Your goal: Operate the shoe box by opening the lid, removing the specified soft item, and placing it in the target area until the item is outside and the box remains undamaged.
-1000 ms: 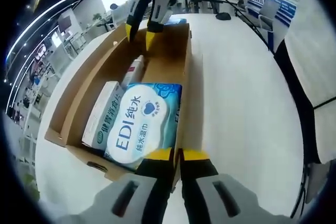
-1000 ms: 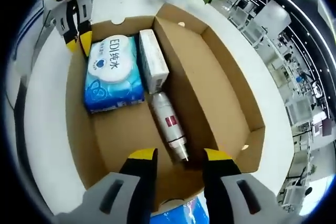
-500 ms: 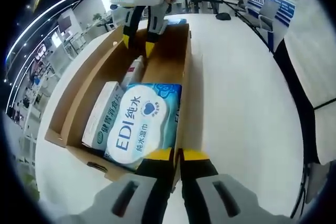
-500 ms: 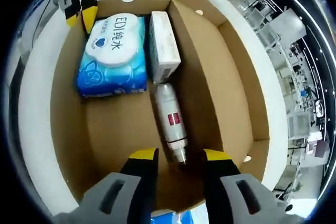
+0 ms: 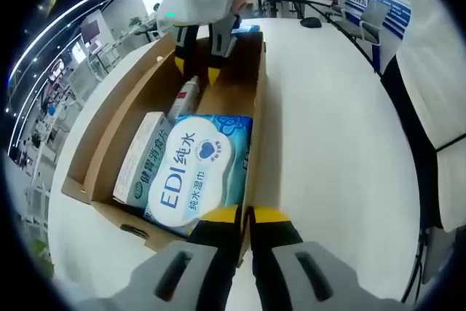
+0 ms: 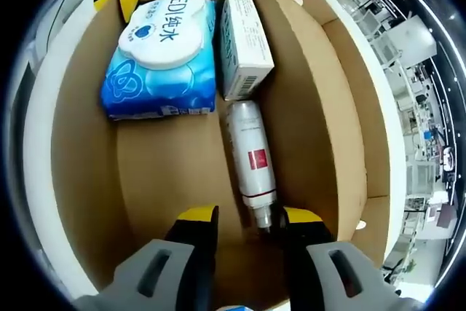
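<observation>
lid: already open | wet wipes pack [image 6: 162, 52] not removed, lies ahead of right tongs [image 6: 240, 218], jaws apart, empty | left tongs [image 5: 245, 215] pinch shoe box wall [image 5: 254, 125]

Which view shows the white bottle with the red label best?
The right gripper view: the white bottle with the red label lies full length on the cardboard box floor, label facing up. In the left gripper view it is small, partly hidden behind the blue wipes pack.

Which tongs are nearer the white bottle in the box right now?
Right. The right tongs hang open just over the white bottle, at its cap end. The left tongs sit clamped on the shoe box wall beside the wet wipes pack, farther off.
</observation>
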Tool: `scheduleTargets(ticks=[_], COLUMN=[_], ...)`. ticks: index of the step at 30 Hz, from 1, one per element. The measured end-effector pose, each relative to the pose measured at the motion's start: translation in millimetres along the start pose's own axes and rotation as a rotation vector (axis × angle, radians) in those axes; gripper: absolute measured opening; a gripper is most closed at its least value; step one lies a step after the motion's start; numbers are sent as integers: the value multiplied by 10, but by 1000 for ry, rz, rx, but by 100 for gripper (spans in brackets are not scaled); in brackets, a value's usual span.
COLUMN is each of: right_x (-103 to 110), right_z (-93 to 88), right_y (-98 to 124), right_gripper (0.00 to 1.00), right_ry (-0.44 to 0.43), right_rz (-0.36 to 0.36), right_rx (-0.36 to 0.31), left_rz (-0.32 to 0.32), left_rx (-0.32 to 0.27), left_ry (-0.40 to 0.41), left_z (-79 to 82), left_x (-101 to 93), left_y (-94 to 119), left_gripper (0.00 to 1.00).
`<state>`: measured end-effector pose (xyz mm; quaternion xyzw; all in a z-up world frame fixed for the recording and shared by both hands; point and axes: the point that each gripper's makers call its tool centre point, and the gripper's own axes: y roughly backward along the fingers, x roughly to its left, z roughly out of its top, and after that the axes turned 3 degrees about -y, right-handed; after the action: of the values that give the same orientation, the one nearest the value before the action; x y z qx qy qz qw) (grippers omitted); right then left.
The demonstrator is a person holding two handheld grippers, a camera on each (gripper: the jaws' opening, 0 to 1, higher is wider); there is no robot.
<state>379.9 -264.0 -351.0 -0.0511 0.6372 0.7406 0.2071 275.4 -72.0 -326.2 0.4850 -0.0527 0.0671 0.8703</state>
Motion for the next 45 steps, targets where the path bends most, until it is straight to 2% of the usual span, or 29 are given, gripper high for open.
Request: scheduleTargets(ticks=[6, 9, 12, 16, 18, 21, 24, 27, 29, 34, 36, 45], right_x=[19, 22, 23, 86, 176, 200, 246, 296, 401, 431, 431, 468], right_z=[-17, -20, -11, -8, -51, -61, -62, -68, -36, -8, -9, -27], right_y=[-26, -56, -78, -60, -30, -28, 0, 26, 46, 9, 0, -28], right_gripper=[37, 30, 29, 18, 18, 18, 18, 18, 18, 18, 18, 18], right_ry=[-17, -16, -14, -77, -134, -189, -282, -332, -394, -394, -446, -444], right_rz=[6, 24, 28, 53, 84, 104, 132, 153, 192, 166, 156, 138], right_rx=[9, 19, 28, 38, 73, 73, 86, 120, 136, 167, 181, 214], left_rz=[-1, -3, -2, -3, -6, -9, -9, -8, -8, -7, -6, -7], left_rx=[0, 1, 2, 4, 4, 6, 6, 6, 5, 6, 5, 5], left_ry=[3, 3, 5, 5, 6, 6, 5, 6, 6, 8, 9, 7], left_z=[6, 3, -1, -4, -7, -9, -11, -11, -10, -9, -7, -6], left_x=[2, 4, 7, 7, 9, 11, 13, 15, 17, 16, 17, 11], left_y=[2, -1, -3, -5, -1, 1, 2, 4, 5, 2, 3, 9], left_gripper=[4, 4, 4, 4, 4, 4, 4, 4, 4, 4, 4, 4])
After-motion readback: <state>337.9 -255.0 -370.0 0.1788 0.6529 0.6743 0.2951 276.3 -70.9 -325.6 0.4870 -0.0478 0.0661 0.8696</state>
